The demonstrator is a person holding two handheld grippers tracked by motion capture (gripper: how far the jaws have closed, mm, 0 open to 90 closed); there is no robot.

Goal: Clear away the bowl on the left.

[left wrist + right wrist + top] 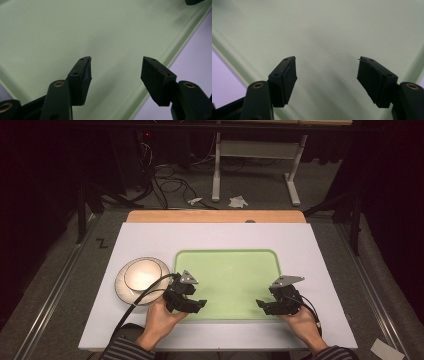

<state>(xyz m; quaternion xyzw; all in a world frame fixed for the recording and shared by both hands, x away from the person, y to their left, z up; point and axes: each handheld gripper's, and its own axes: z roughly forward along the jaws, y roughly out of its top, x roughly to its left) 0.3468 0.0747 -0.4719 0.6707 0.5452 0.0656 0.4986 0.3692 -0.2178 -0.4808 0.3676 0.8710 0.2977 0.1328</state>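
A pale green tray (227, 265) lies in the middle of the white table top. My left gripper (200, 304) hovers over the tray's near left corner, held by a hand. Its jaws stand wide apart over bare green tray (75, 30), and nothing sits between them in the left gripper view (116, 72). My right gripper (260, 305) hangs over the tray's near right corner, pointing left. Its jaws are open too (327, 75), with only the tray floor (337, 30) behind them. A white bowl (145, 274) on a saucer rests just left of the tray, beside the left gripper.
The white table top (150, 240) ends at a wooden strip (215, 216) at the far side. Beyond it are a table leg frame (255, 165), cables and crumpled paper on the floor. A cable (137, 302) trails from the left gripper past the bowl.
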